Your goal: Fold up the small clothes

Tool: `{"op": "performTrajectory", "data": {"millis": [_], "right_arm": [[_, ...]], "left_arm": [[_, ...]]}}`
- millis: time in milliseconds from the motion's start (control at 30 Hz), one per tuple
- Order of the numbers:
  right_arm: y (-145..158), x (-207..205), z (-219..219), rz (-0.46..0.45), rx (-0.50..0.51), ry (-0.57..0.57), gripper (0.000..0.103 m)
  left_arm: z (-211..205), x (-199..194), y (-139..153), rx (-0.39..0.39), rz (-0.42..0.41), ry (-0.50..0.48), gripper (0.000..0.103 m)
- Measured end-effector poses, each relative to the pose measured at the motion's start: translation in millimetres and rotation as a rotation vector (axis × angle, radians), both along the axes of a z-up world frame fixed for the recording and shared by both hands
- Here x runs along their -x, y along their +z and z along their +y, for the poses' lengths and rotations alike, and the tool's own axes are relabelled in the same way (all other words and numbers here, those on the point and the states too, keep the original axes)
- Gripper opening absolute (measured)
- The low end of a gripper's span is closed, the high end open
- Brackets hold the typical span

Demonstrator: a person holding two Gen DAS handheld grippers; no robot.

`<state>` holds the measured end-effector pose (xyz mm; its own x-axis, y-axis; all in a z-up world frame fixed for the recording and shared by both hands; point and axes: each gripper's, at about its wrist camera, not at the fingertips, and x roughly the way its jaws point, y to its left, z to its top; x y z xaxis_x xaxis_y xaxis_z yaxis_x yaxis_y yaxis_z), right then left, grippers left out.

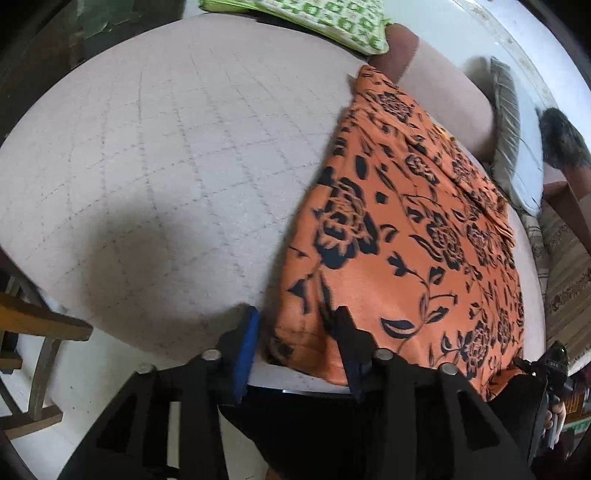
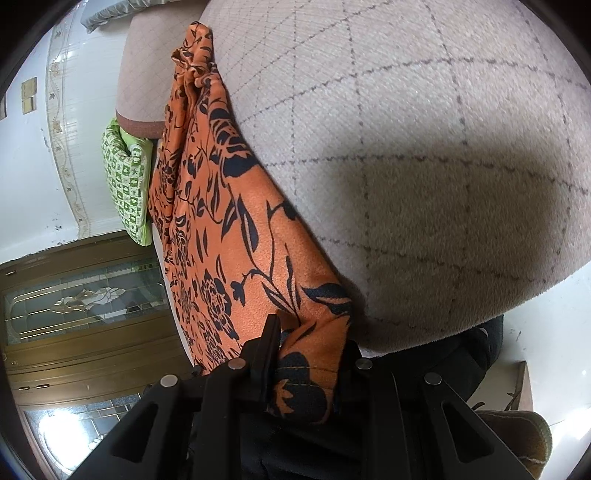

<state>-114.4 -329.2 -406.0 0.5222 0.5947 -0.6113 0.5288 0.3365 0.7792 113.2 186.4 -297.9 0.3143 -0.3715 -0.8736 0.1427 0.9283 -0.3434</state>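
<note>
- orange garment (image 1: 406, 236) with a black flower print lies spread flat on a pinkish-grey quilted cushion (image 1: 166, 155), along one side of it, its near hem at the cushion's front edge.
- left hand-held gripper (image 1: 295, 332) hangs over that near hem corner; its jaws stand apart, the blue-padded finger on the bare cushion just beside the cloth, the other finger over the print. the pads do not pinch the cloth, so it is released.
- right hand-held gripper (image 2: 310, 350) is clenched on the other near corner of the orange garment (image 2: 229, 229); a bunched fold of cloth sits between its two black fingers and spills over them.
- from the right wrist view the cloth runs away in a long strip to a gathered far end.
- green-and-white patterned pillow (image 1: 321, 22) lies past the far edge of the cushion, apart from the garment.
- grey pillow (image 1: 513, 147) rests beside the cushion's far corner.
</note>
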Motion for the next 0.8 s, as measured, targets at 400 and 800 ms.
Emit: {"op": "performTrajectory", "data": {"millis": [400,800], "right_arm": [[45.5,-10.6,-1.2,-0.108,0.071,0.028,0.025],[157.4,-66.8,-53.6,-0.389,0.052,-0.103,0.025]], "left_arm": [[-1.0,-11.0,14.9,0.111,0.007,-0.023,0.010],[-38.0,-79.4,87.9,0.268,-0.085,-0.077,0.010]]}}
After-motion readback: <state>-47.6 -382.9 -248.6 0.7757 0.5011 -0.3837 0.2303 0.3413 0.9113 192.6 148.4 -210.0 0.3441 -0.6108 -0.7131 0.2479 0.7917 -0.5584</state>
